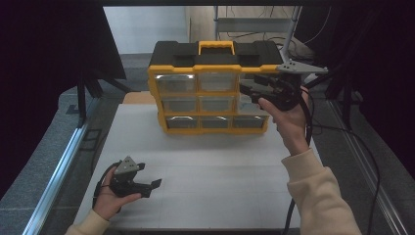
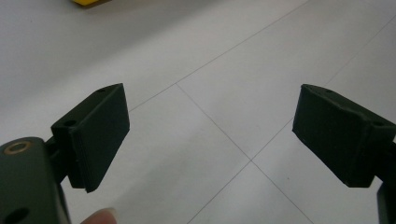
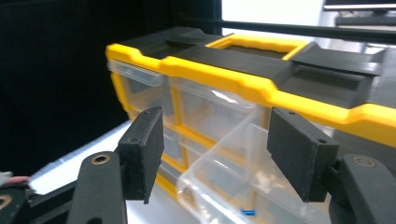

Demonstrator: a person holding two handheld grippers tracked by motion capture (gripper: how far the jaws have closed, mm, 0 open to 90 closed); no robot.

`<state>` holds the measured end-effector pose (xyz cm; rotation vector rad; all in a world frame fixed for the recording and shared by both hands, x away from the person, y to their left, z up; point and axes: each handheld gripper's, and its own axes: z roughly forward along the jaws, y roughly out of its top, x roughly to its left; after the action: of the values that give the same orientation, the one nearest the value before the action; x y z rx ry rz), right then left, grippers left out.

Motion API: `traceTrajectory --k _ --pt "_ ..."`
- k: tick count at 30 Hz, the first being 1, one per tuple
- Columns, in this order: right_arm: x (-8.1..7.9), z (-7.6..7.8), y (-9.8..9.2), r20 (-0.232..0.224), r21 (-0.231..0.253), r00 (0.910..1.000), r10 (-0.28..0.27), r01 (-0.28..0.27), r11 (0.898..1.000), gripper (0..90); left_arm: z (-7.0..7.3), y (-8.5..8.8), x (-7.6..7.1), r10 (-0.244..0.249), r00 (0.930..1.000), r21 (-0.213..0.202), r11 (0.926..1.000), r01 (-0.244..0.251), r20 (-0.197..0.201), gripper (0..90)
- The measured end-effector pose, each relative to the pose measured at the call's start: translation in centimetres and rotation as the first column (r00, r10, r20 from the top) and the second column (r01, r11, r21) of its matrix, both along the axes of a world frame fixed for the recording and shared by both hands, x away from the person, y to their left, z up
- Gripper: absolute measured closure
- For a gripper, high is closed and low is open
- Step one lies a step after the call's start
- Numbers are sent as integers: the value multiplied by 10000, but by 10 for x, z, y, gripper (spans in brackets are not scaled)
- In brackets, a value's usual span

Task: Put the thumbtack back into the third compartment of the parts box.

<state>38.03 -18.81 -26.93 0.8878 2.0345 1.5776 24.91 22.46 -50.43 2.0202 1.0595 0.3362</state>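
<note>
A yellow and black organizer box (image 1: 205,63) with clear drawers stands at the back of the white table (image 1: 210,166). My right gripper (image 1: 247,90) is at its upper right drawers. In the right gripper view, my right gripper (image 3: 219,154) is open. A clear drawer (image 3: 224,177) is pulled out of the box (image 3: 233,79) and sits between and beyond the jaws, with the pads apart from it. Small parts lie inside it. My left gripper (image 1: 149,175) rests low at the table's near left, and my left gripper (image 2: 210,135) is open over bare tabletop.
A metal rail (image 1: 58,171) runs along the table's left side and another along the right. Cables (image 1: 362,147) trail from the right gripper past the table's right edge. Dark screens stand on both sides. A yellow corner of the box (image 2: 88,2) shows at the top of the left gripper view.
</note>
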Motion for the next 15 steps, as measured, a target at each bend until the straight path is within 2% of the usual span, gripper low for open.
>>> traceTrajectory --k 5,15 --pt "-14 -6 2 41 242 9974 725 -726 9971 370 2 -2 2 15 10000 -33 10000 -15 51 113" --pt "-46 -12 14 171 -33 9886 1495 -1495 9888 370 1 0 2 -6 10000 -82 10000 6 62 113"
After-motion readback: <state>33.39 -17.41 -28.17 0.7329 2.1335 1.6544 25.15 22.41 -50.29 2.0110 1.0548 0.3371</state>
